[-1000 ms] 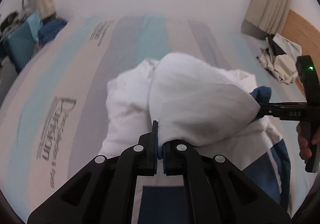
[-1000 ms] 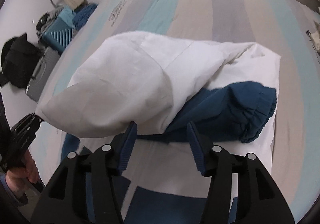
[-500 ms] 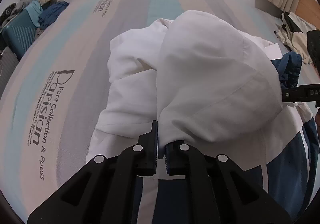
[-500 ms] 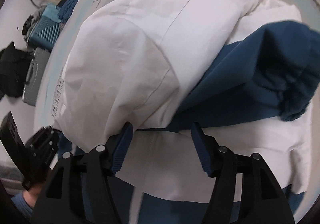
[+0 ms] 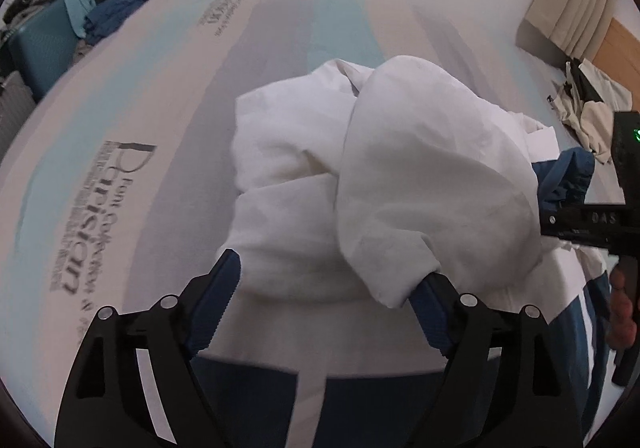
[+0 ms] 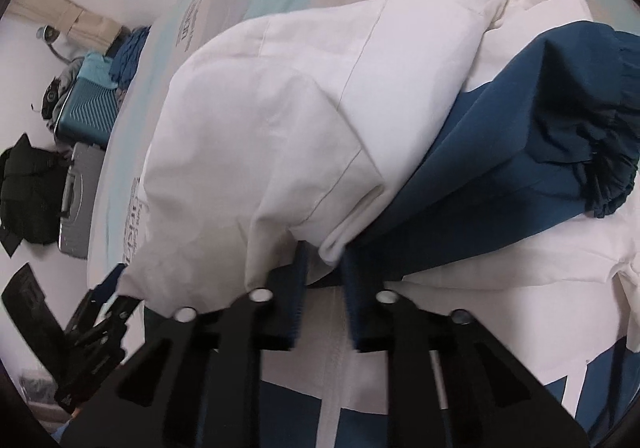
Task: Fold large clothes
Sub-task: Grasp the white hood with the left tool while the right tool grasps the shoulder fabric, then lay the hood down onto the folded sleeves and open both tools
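Observation:
A white and navy jacket (image 5: 312,188) lies bunched on the striped bed. Its white hood (image 5: 432,184) lies folded over the body, with a navy sleeve and gathered cuff (image 6: 568,136) beside it. My left gripper (image 5: 324,288) is open, its jaws wide apart; the hood's edge drapes over the right finger (image 5: 430,312). My right gripper (image 6: 324,280) has its jaws close together with a narrow gap, and the hood's white edge (image 6: 334,244) hangs between the fingertips. The right gripper also shows at the right edge of the left wrist view (image 5: 560,220).
The striped bed sheet (image 5: 120,152) with printed lettering stretches left and far. A teal suitcase (image 6: 90,108) with clothes on it and a grey case (image 6: 76,200) stand beside the bed. A beige garment (image 5: 588,112) lies at the bed's far right.
My left gripper has opened and let go of the hood's edge. My right gripper's jaws have closed in on the hood's edge. The hood has dropped onto the jacket body.

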Demonstrator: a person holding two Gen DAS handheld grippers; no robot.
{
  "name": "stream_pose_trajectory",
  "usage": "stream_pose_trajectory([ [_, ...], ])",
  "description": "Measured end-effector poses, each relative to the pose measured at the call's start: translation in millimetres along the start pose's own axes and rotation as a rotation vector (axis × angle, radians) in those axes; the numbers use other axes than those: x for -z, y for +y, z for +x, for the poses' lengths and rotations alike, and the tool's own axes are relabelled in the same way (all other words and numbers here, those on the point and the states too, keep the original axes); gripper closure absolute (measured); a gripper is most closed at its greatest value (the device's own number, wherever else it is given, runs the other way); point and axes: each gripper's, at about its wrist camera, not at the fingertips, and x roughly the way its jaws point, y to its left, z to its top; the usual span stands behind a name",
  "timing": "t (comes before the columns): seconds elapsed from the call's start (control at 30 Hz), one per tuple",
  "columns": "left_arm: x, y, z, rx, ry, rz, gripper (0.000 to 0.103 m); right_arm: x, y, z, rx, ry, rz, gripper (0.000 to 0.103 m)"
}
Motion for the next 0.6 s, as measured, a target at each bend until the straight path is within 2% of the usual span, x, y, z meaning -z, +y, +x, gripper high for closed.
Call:
stream_pose_trajectory([
  [0.03,-3.2,-2.9,8.1,0.006,0.017,0.006,0.029,-1.0,-0.9,0.1,0.000,-0.001,0.004,0.096],
  [0.07,-4.7,-4.4,13.2,0.021,0.027,0.012,0.045,-2.1,-1.7,2.1,0.000,0.003,0.007,0.097],
  [0.1,-6.5,-7.0,18.4,0.036,0.044,0.020,0.066,-2.2,-1.9,3.8,0.005,0.006,0.008,0.100],
  [0.17,-9.3,-15.4,24.3,0.043,0.067,0.048,0.089,-4.7,-1.1,5.0,0.000,0.004,0.016,0.100],
  [0.2,-10.1,-17.8,23.6,0.052,0.067,0.048,0.094,-7.2,4.5,5.6,0.002,0.001,0.016,0.101],
  [0.27,-12.2,-20.9,20.0,0.060,0.061,0.043,0.099,-8.7,5.9,-0.4,-0.005,-0.007,0.011,0.101],
  [0.4,-29.2,-27.2,-3.2,0.084,0.003,0.036,0.101,-14.6,11.4,-22.3,-0.014,-0.039,-0.009,0.101],
  [0.6,-77.0,-41.7,-44.2,0.116,-0.107,0.033,0.101,-42.7,27.4,-75.0,-0.009,-0.117,-0.065,0.101],
])
